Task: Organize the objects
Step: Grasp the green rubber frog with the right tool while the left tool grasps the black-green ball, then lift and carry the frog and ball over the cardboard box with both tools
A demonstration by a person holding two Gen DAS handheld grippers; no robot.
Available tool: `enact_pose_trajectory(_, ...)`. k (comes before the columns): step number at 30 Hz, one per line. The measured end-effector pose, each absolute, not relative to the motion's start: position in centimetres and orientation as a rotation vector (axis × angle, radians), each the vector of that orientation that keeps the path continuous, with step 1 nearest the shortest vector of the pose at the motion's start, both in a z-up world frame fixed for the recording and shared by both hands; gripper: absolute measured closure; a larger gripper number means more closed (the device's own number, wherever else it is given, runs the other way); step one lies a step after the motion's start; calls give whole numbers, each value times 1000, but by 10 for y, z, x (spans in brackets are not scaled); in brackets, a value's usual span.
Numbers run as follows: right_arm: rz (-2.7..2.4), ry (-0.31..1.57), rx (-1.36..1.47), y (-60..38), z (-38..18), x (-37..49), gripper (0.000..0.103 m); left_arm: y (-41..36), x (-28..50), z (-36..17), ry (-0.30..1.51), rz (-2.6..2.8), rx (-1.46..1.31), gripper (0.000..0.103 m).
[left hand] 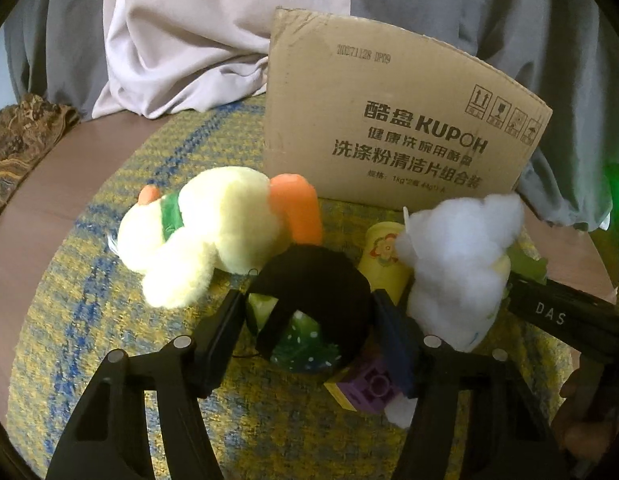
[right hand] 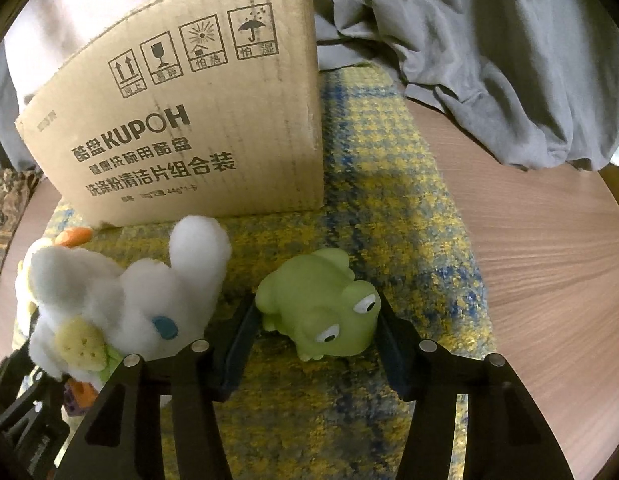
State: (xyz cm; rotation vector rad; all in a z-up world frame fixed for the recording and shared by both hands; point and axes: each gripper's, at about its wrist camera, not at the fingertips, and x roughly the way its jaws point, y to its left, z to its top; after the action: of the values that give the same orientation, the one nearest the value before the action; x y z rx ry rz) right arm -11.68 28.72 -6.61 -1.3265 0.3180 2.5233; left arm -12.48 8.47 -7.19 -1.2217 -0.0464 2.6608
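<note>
Your left gripper (left hand: pixel 309 320) brackets the black-and-green plush toy (left hand: pixel 309 312) on the yellow-blue woven mat (left hand: pixel 89 280); the pads look right against its sides, so call it pinching, grip not fully confirmed. Squeeze on the firm black body, not the loose loop, before lifting toward the KUPOH cardboard box (left hand: pixel 389 120) standing just behind. The yellow duck plush (left hand: pixel 205 232) lies left of it and the purple block (left hand: pixel 369 388) is touching it underneath, so lift straight up so neither drags.

Your right gripper (right hand: pixel 317 328) is pinching the green rubber frog (right hand: pixel 321 312), fingers on both flanks. It's squishy and slick, so hold at the wide body, keep it level, and clear the box rim before letting go.

Count, left to right: one duck plush, one black-green plush, one purple block, one yellow cup (left hand: pixel 383 256), one white plush (left hand: pixel 461 264), one frog, one box. Anything already in the box can't be seen.
</note>
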Motion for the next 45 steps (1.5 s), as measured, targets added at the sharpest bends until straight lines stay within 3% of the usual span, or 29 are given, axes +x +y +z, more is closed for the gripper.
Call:
enact_pose_trajectory(25,2580,273,-1187,274,-25,-90,48,75,-113,-40,-44,2714,-1119,42)
enact_pose_trajectory(45,2661,208,-972,255,36,-72,48,69,-118,19,-13,2789,-955,42)
